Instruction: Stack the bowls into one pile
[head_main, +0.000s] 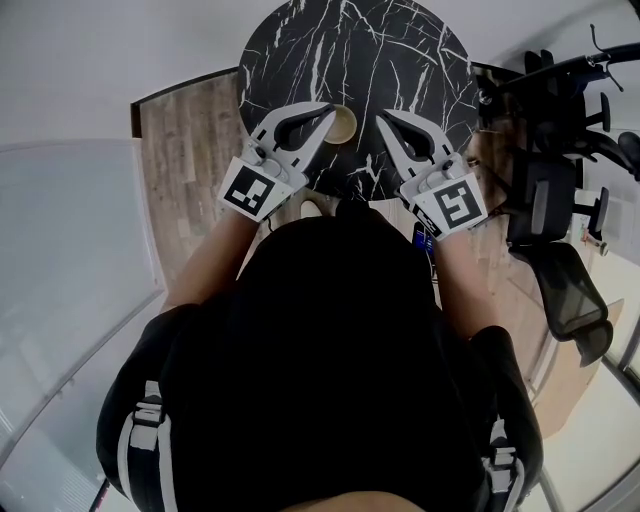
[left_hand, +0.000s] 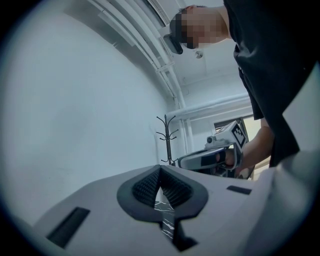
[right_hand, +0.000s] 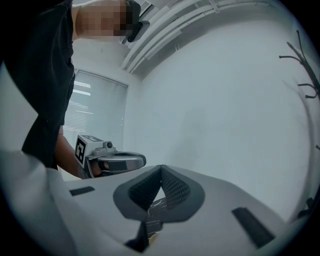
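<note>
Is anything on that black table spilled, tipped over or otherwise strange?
Nothing stands out. The table shows no spill. The tan bowl sits on it, partly hidden by the left tongs. The right tongs, like the left, are shut and empty.

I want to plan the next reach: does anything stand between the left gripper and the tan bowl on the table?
Nothing visible does. The tan bowl sits on the marble table right by the shut tips of the left gripper, which overlap its edge in the head view. The right gripper is on its other side.
</note>
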